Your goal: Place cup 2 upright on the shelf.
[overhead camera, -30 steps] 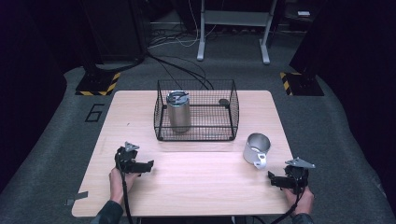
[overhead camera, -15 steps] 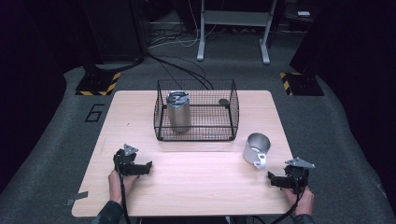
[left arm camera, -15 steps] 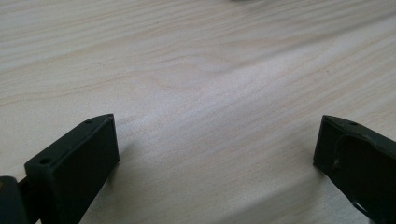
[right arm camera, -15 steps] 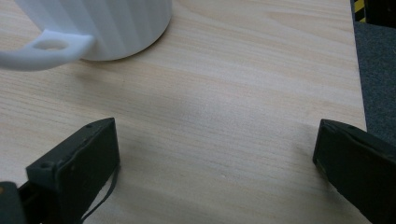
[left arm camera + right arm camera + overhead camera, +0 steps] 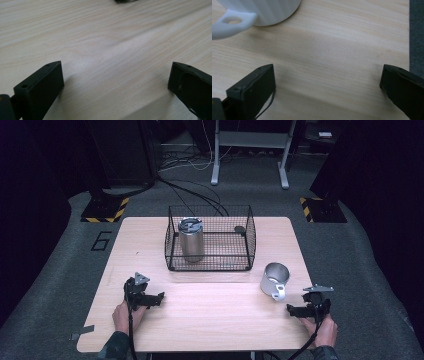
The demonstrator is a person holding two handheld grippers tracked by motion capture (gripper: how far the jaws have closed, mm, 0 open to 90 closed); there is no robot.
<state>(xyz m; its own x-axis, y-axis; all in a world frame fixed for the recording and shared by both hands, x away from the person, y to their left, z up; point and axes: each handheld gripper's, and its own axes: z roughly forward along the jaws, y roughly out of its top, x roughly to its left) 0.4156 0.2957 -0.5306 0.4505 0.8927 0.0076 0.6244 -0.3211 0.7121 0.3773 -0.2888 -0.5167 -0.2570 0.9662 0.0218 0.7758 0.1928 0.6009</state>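
Both grippers rest low over the table (image 5: pixel 210 320), jaws spread wide and empty: left gripper (image 5: pixel 159 297), right gripper (image 5: pixel 290 310) near the cup (image 5: pixel 275 279).

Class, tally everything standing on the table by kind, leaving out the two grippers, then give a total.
Wire baskets: 1, the black wire basket
Metal tumblers: 1, the steel tumbler inside the basket
Mugs: 1, the white mug outside it, near the right gripper
Small dark round things: 1, the small dark disc in the basket
Total: 4
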